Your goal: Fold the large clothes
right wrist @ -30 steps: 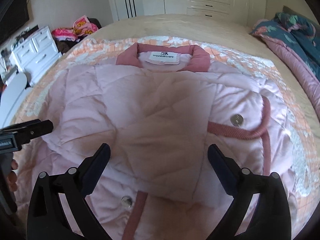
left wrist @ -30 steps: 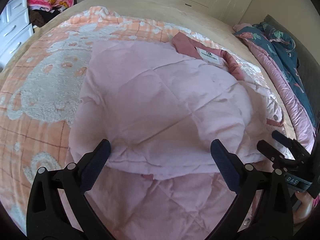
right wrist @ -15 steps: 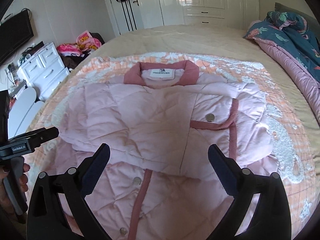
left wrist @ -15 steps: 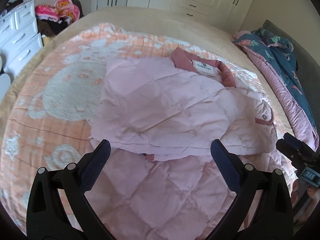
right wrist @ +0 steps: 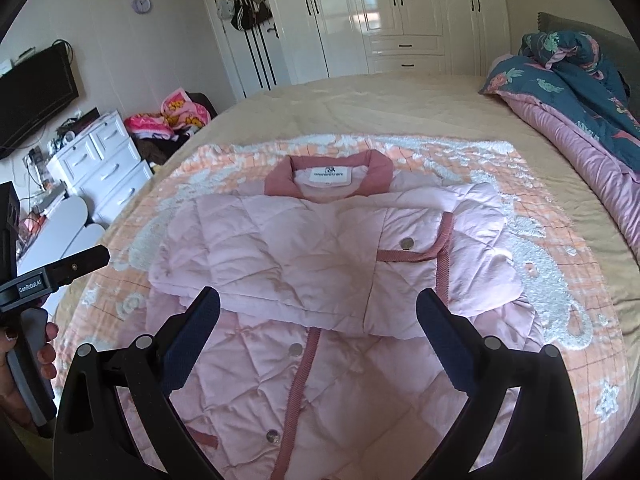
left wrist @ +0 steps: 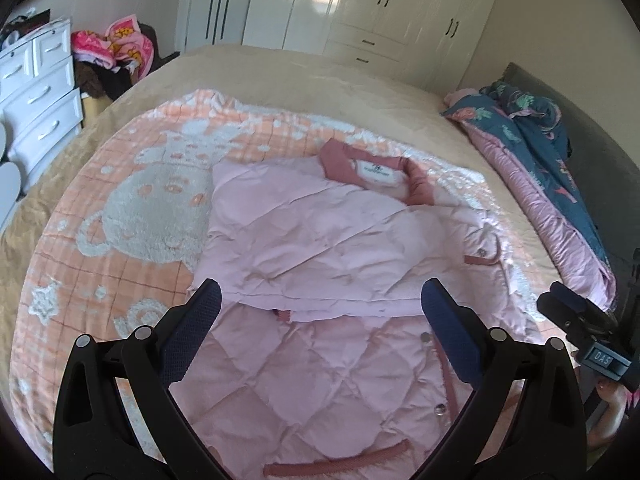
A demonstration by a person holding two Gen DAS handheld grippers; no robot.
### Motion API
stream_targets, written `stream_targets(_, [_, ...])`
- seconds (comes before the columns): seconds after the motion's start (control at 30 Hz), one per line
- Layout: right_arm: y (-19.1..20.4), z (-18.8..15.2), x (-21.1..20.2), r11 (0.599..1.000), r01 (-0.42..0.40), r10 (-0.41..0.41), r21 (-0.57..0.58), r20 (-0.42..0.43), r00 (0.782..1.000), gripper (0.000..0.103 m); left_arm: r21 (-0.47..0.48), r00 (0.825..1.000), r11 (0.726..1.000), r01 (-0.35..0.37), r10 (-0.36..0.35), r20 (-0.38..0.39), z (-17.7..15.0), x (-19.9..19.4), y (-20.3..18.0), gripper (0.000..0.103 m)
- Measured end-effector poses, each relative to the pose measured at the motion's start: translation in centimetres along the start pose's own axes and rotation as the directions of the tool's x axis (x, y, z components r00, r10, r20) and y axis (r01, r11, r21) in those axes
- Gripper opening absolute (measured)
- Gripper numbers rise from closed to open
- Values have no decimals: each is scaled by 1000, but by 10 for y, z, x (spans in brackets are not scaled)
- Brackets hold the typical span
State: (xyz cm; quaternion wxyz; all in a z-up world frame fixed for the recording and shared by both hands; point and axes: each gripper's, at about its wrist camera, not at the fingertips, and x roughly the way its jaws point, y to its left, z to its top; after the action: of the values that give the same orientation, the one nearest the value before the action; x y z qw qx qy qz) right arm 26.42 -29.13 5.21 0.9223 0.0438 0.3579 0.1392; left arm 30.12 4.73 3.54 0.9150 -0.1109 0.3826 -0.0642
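A pale pink quilted coat [left wrist: 320, 248] [right wrist: 320, 256] with a darker pink collar [right wrist: 328, 168] and trim lies on the bed, both sleeves folded across its chest. My left gripper [left wrist: 320, 312] hovers open above the coat's lower half, nothing between its fingers. My right gripper [right wrist: 318, 316] is likewise open and empty over the coat's front placket with its snap buttons. Each gripper shows at the edge of the other's view, held by a hand [right wrist: 24, 364].
The coat rests on an orange-and-white bear blanket [left wrist: 132, 208] over a beige bed [right wrist: 380, 96]. A blue floral and pink duvet [left wrist: 532, 152] is heaped at the right. White drawers [right wrist: 100, 168], a clothes pile [left wrist: 112, 48] and wardrobes [right wrist: 400, 16] line the room.
Both grippers have pulled back and up from the coat, so more of the bed and room shows. The coat has not moved; the jaws stayed open.
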Motion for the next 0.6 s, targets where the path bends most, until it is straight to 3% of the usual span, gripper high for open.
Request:
stream_targets(0.23, [3,-10,-29,1000,18,-17,-8,69,998,99,16,999,1000,17,-18,46,-2,-23,-7,94])
stream_targets(0.6, [0,-23,-61,1000,9,-10,17,114,993,99,19,998,999,37,-38,54,-26,-43,-13,94])
